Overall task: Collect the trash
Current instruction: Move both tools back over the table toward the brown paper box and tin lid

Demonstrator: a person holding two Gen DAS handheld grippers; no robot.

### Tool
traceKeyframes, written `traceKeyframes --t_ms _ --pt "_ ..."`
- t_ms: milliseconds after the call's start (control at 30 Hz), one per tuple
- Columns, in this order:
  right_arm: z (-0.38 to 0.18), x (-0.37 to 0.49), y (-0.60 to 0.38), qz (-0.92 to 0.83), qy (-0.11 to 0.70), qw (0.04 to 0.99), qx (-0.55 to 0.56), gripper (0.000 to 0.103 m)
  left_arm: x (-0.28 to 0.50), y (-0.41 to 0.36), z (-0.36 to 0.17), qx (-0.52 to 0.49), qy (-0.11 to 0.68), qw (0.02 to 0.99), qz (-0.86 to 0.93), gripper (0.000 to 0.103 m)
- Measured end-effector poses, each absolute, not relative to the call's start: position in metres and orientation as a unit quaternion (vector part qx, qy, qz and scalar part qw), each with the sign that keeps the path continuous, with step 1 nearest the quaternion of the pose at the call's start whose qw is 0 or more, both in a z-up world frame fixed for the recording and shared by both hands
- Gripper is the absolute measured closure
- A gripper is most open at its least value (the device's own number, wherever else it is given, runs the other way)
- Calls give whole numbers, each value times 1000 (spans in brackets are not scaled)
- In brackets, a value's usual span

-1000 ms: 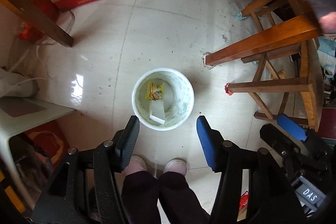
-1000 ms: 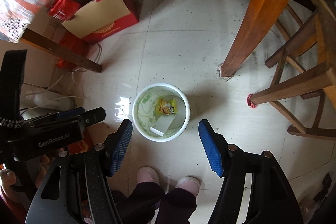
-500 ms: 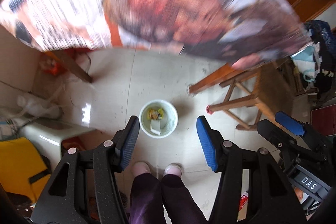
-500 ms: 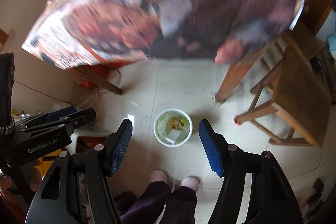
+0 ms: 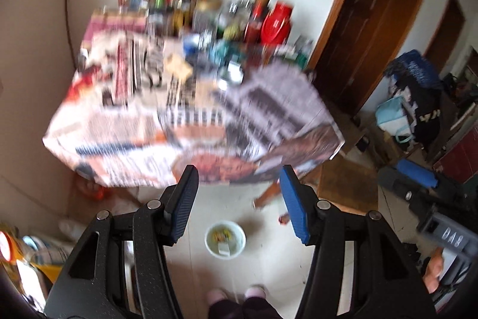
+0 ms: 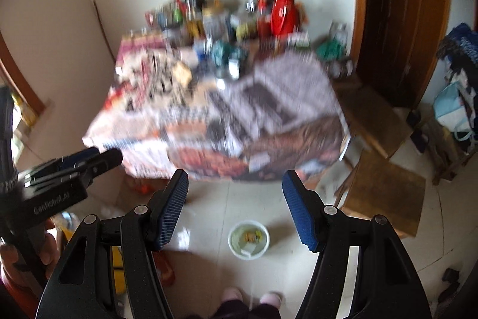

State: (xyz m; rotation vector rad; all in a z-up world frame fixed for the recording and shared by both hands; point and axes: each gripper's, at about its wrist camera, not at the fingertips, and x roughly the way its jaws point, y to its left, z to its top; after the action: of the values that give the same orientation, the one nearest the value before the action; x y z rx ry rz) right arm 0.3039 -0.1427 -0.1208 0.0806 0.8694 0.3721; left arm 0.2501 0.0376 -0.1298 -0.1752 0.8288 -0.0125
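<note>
Trash is sitting in the white bin (image 5: 225, 239) on the near floor while I am holding both the left gripper (image 5: 237, 201) and right gripper (image 6: 236, 204) half open and empty, judging I next need scraps from the far cluttered table (image 5: 191, 121).

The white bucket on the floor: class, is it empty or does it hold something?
Not empty. The white bucket stands upright with a yellow wrapper and white paper inside.

Left gripper (image 5: 237, 199) gapes empty above the floor — white bin (image 5: 225, 240) at six o'clock, wrappers inside — blurred cluttered table (image 5: 191, 115) at twelve.
</note>
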Motion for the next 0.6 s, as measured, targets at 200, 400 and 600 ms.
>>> traceKeyframes --t_ms 200,400,600 --pt "-58 283 -142 165 349 922 40 41 220 48 -70 -72 344 936 -20 47" --pt "-29 269 -137 143 300 943 31 40 200 61 -35 -66 302 951 -22 46" --pt "-18 276 -135 139 277 950 31 31 199 72 -14 -67 269 961 -14 27"
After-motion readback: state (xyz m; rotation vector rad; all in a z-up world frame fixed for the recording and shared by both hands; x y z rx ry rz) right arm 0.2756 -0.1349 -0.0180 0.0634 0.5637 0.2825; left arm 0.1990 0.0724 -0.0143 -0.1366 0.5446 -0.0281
